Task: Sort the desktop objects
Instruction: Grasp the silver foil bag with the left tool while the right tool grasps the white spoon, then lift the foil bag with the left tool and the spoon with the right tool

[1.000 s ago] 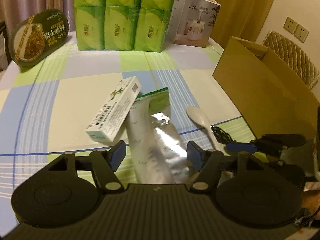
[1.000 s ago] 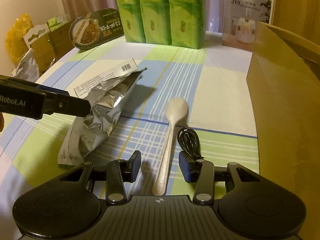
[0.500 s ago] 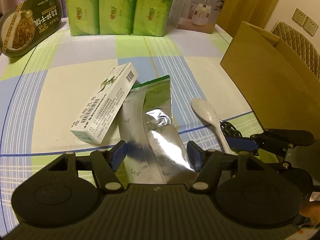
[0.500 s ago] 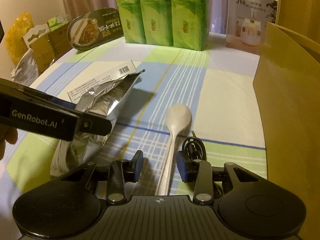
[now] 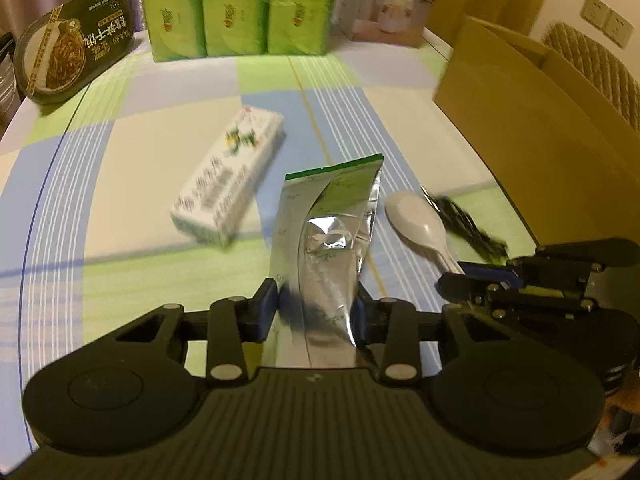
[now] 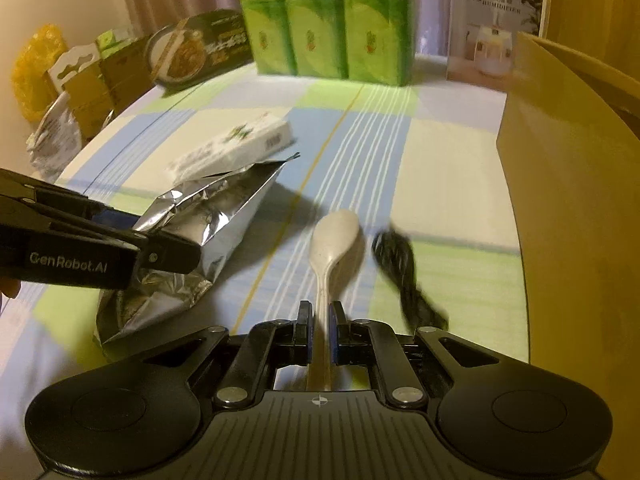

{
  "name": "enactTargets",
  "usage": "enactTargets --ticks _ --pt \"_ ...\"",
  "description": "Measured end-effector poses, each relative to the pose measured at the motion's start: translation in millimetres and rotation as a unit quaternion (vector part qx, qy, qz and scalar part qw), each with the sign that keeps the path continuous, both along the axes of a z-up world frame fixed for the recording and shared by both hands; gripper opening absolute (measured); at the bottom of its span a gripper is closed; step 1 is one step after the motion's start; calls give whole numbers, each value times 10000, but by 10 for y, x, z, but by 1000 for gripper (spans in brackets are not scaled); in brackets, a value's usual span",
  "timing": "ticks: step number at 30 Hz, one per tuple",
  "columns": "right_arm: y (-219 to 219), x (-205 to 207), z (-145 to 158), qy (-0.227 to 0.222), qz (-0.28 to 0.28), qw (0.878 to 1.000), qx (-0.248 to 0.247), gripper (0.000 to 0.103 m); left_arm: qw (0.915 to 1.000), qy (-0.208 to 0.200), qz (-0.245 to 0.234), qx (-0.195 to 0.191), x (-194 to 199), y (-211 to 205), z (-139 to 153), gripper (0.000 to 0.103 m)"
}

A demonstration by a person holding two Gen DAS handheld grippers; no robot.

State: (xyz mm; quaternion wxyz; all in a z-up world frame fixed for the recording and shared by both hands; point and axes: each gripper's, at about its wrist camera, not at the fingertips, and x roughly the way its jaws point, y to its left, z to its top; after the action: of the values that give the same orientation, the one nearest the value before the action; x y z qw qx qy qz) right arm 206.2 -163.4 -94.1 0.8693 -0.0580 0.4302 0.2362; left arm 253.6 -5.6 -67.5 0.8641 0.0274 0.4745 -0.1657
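Note:
A crumpled silver foil bag (image 5: 328, 232) with a green top edge lies on the checked tablecloth, its near end raised. My left gripper (image 5: 314, 310) has its jaws closing, and the blue pads press the bag's lower part from both sides. In the right wrist view the same bag (image 6: 208, 216) shows in the left gripper (image 6: 168, 248). A white plastic spoon (image 6: 334, 232) lies bowl away from me. My right gripper (image 6: 320, 328) is shut on its handle. The spoon (image 5: 416, 220) and the right gripper (image 5: 460, 280) also show at the left view's right side.
A black coiled cable (image 6: 404, 280) lies right of the spoon. A white carton (image 5: 228, 184) lies left of the bag. An open cardboard box (image 6: 568, 200) stands at the right edge. Green tissue packs (image 5: 240, 12), a noodle bowl (image 5: 72, 48) and a humidifier box (image 6: 492, 32) line the back.
Both grippers have closed, the left on the foil bag and the right on the spoon handle. The bag's top has come off the white carton and stands higher.

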Motion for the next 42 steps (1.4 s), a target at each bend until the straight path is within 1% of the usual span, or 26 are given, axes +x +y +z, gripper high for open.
enactTargets --ticks 4,7,11,13,14,15,17,19,23,26,29,31,32,33,35,42 --pt "-166 -348 26 184 -90 9998 48 5 9999 116 -102 7 -400 -3 33 33" --pt "-281 -602 69 264 -115 9995 85 5 9994 195 -271 128 -675 -35 64 33" --pt "-344 -888 125 266 -11 9996 29 5 9981 333 -443 262 -863 -54 113 38" --pt "-345 -976 135 247 22 9997 11 5 9974 370 -510 358 -864 -75 131 46" --pt "-343 -1015 138 219 37 9998 -4 5 9967 374 -552 459 -851 -100 136 52" --pt "-341 -1045 141 190 54 9998 -23 5 9957 382 -627 566 -834 -130 137 56" --pt "-339 -1078 145 139 72 9999 -32 5 9930 466 -820 710 -773 -195 119 61" --pt "-337 -1092 154 83 82 9999 -33 5 9913 561 -921 761 -719 -247 81 61" --pt "-347 -1067 159 16 111 9999 -27 5 9884 720 -975 910 -601 -321 -28 61" --pt "-368 -1035 140 15 103 9999 10 5 9866 796 -1031 984 -557 -361 -82 55" --pt "-385 -1012 112 46 112 9999 70 7 9849 847 -1063 1075 -523 -386 -127 56" --pt "-379 -1003 95 53 121 9999 68 11 9857 847 -1028 1028 -510 -375 -130 54" --pt "-377 -997 84 56 121 9999 75 14 9859 838 -1026 1022 -508 -371 -126 52" --pt "-375 -989 72 66 117 9999 87 18 9861 826 -1022 1016 -513 -368 -122 46" --pt "-371 -977 56 60 121 9999 93 20 9867 794 -1004 1006 -540 -355 -102 42" --pt "-323 -927 19 -36 100 9999 42 20 9892 764 -887 879 -675 -304 -77 40"
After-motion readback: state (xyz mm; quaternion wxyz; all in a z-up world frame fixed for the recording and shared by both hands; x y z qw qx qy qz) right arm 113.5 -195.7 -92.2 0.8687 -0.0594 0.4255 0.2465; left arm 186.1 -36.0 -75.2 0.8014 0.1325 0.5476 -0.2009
